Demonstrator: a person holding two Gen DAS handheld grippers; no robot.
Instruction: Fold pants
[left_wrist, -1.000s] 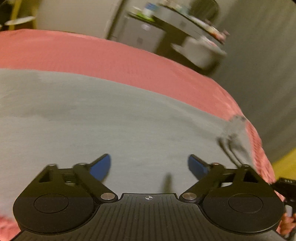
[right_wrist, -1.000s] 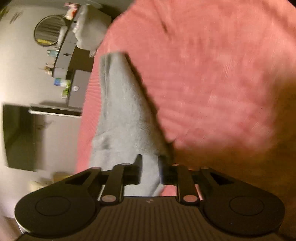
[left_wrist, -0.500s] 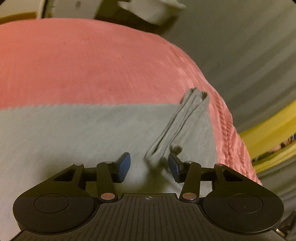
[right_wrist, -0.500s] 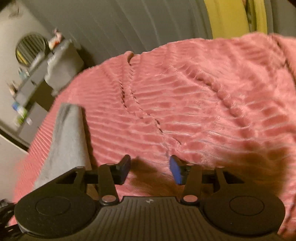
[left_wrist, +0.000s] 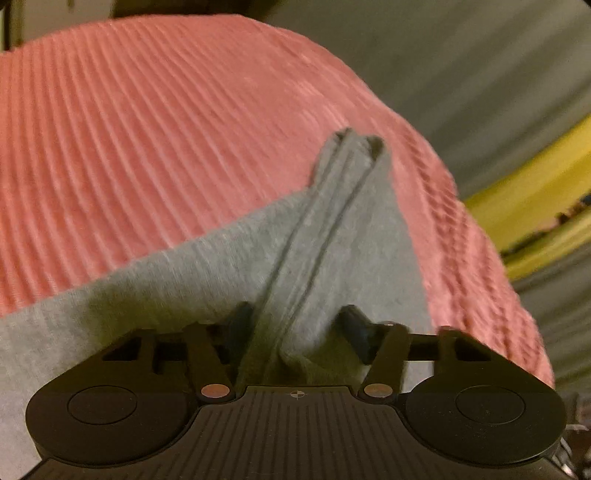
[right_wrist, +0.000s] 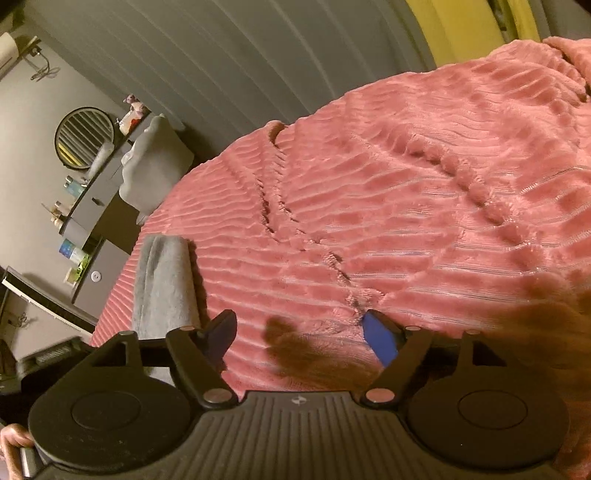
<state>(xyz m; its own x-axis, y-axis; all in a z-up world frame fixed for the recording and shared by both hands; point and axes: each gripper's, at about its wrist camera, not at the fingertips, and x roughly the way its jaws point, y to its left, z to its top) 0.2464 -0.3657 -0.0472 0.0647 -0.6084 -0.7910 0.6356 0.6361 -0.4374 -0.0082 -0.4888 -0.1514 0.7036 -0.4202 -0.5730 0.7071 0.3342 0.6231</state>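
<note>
Left gripper (left_wrist: 295, 325) grasps a raised ridge of the grey pants (left_wrist: 184, 273) on the pink blanket (left_wrist: 147, 129); right gripper (right_wrist: 301, 334) released, pants at its left

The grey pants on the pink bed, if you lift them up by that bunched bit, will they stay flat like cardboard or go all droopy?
Probably droopy. The grey pants already crumple into soft ridges where the left gripper pinches them, so they look floppy. They seem thin, so likely light. On the ribbed pink blanket they would probably drag rather than slide. The right gripper is open and holds nothing, so one end would hang.
</note>
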